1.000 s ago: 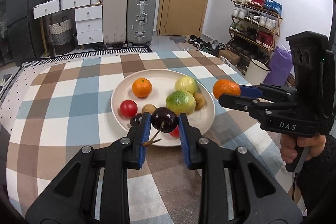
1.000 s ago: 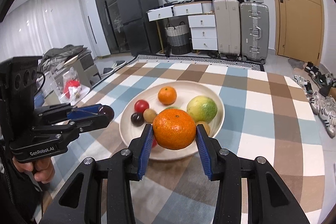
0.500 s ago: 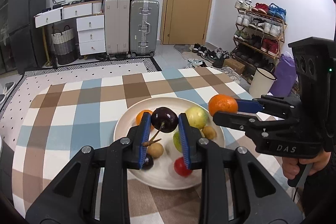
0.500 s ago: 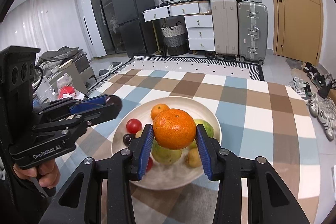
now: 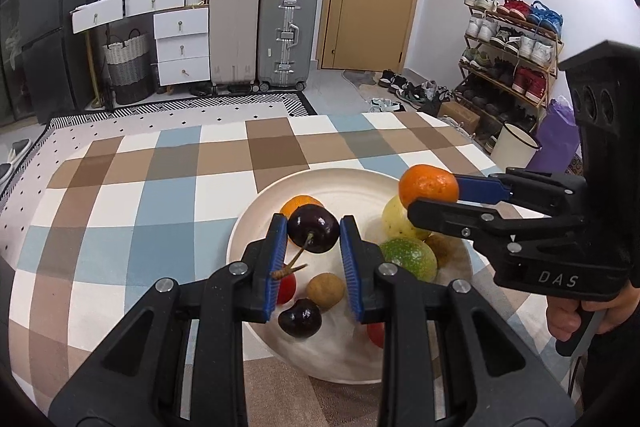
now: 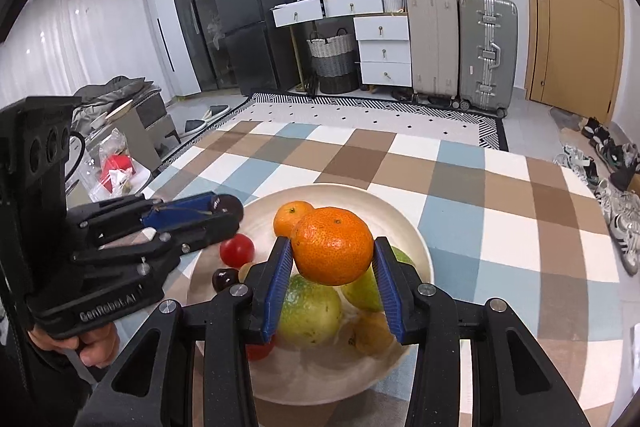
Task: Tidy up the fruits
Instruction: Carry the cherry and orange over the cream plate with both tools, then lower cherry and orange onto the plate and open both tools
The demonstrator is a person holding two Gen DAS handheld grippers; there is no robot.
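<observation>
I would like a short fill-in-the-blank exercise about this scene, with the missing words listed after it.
1. The left gripper is shut on a dark ____ with a stem.
2. The right gripper holds a ____ above the plate.
3. The plate stands on a ____ tablecloth.
4. Both held fruits hang over the ____.

Missing words: cherry; mandarin; checked; plate

You see an orange mandarin (image 6: 333,246), a dark red cherry (image 5: 313,229), a cream plate (image 5: 260,223) and a blue-brown-white checked cloth (image 5: 132,195).
</observation>
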